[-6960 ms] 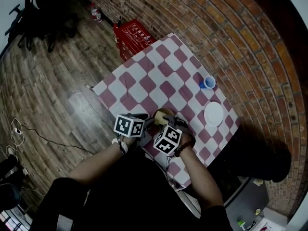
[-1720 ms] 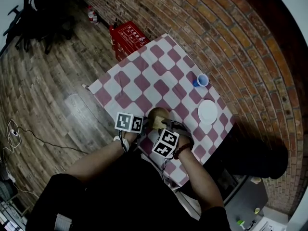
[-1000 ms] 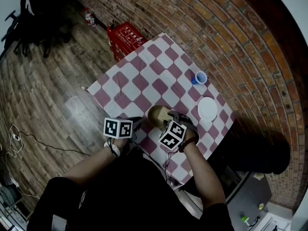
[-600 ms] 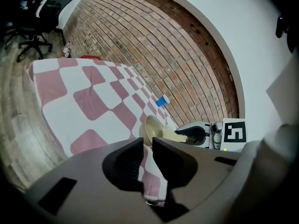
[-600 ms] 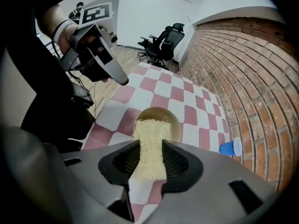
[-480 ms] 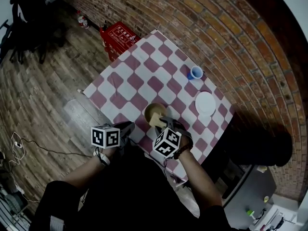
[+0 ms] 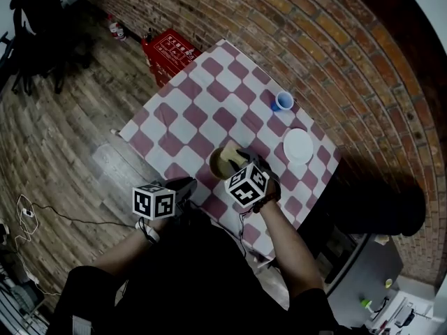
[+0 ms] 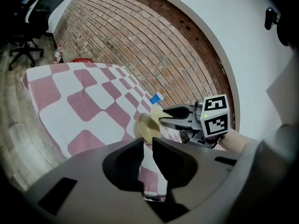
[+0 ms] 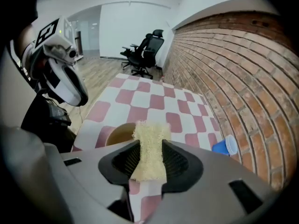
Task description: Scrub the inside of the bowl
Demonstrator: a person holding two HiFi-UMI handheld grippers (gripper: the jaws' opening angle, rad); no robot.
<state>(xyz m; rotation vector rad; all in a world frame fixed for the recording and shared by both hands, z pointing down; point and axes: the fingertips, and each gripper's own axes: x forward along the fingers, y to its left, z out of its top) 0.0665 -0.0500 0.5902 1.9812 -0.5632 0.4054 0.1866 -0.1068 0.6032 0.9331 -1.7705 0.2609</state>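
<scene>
A tan bowl sits on the checked tablecloth near its front edge. My right gripper is shut on a pale yellow sponge and holds it over the bowl's near rim. From the left gripper view that right gripper reaches over the bowl with the sponge at its tip. My left gripper is shut with nothing between its jaws. It hangs off the table's front left edge, apart from the bowl.
A blue cup and a white plate stand further right, near the brick wall. A red crate lies on the wooden floor beyond the table, and office chairs stand further off.
My left gripper has drawn back from the bowl, leftward and off the table edge. The right gripper stays at the bowl with the sponge.
</scene>
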